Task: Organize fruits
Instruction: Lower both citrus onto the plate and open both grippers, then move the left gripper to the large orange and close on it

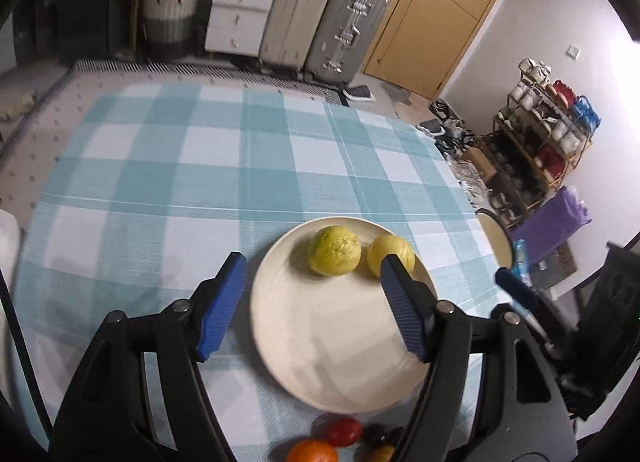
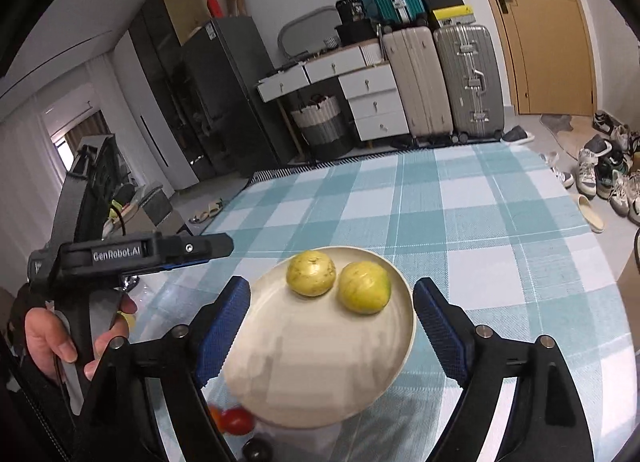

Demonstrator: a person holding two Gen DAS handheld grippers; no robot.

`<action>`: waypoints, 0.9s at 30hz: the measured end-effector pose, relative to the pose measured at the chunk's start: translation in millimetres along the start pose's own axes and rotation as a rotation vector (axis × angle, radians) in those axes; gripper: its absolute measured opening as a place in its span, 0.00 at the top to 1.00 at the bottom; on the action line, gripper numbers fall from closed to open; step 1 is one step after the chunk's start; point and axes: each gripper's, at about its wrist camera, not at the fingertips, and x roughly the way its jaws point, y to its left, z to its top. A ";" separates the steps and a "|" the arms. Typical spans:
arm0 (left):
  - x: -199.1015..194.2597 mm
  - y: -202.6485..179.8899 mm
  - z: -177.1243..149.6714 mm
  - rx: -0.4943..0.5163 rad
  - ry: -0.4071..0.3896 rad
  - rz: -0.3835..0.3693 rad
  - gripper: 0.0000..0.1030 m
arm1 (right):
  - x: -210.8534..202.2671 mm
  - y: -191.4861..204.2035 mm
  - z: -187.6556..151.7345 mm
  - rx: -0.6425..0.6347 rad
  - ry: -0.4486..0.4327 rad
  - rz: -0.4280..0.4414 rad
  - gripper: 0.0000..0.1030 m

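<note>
Your left gripper point(image 1: 312, 294) hangs above the plate point(image 1: 320, 362), jaws apart, nothing btwn them. Your right gripper point(image 2: 332, 322) is likewise released & empty. Two yellow-green fruits point(image 1: 335, 256) sit side by side on the plate's far half. Tomato point(image 1: 345, 430), orange point(image 1: 312, 453) & dark fruit point(image 2: 256, 450) lie on the checked cloth point(image 1: 160, 165) by the near rim. Risk: reaching for those, a finger could clip the rim, tip the plate & roll the fruits off.

Two fruits point(image 1: 335, 256) lie side by side, touching, at the plate's point(image 1: 320, 350) far edge on the bench point(image 1: 160, 189), smaller fruits point(image 1: 344, 432) just before it.
</note>
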 end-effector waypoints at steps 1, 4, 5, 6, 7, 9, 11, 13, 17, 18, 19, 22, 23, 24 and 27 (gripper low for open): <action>-7.6 -0.3 -3.2 0.006 -0.008 0.007 0.33 | -5.8 2.9 -1.1 -0.003 -0.007 0.002 0.16; -27.5 -3.5 -14.9 0.018 -0.022 0.020 0.33 | -18.4 9.4 -4.3 -0.013 -0.020 0.002 0.15; -32.7 -4.6 -18.1 0.021 -0.029 0.032 0.33 | -23.4 11.6 -5.4 -0.014 -0.023 0.003 0.15; -38.8 -6.9 -22.6 0.031 -0.041 0.049 0.33 | -27.9 13.2 -6.9 -0.012 -0.031 0.006 0.15; -45.4 -9.7 -27.7 0.045 -0.051 0.057 0.33 | -32.5 14.7 -8.5 -0.010 -0.039 0.008 0.15; -53.6 -14.1 -36.0 0.057 -0.059 0.063 0.32 | -40.5 17.4 -11.4 -0.010 -0.050 0.011 0.15; -63.2 -18.4 -46.7 0.068 -0.066 0.077 0.31 | -48.0 21.0 -14.5 -0.014 -0.060 0.012 0.15; -68.9 -22.4 -56.1 0.083 -0.071 0.087 0.25 | -55.0 24.7 -17.5 -0.026 -0.065 0.010 0.15; -73.7 -24.7 -78.7 0.068 -0.045 0.077 0.22 | -65.3 30.8 -24.3 -0.035 -0.071 -0.003 0.05; -73.7 -24.7 -84.9 0.064 -0.038 0.084 0.22 | -68.6 32.6 -27.7 -0.037 -0.077 0.000 0.04; -73.6 -25.4 -92.6 0.068 -0.026 0.092 0.21 | -70.0 34.1 -30.1 -0.040 -0.075 0.000 0.04; -71.5 -25.8 -105.7 0.075 -0.006 0.118 0.18 | -72.6 38.9 -39.2 -0.051 -0.054 -0.001 0.04; -71.7 -25.6 -110.4 0.079 0.000 0.108 0.18 | -73.5 40.0 -41.9 -0.051 -0.051 0.000 0.04; -71.2 -24.9 -113.5 0.080 0.004 0.099 0.18 | -74.5 40.9 -44.9 -0.050 -0.048 0.000 0.04; -73.2 -22.4 -121.4 0.071 0.001 0.100 0.15 | -76.9 44.3 -53.7 -0.049 -0.041 0.002 0.04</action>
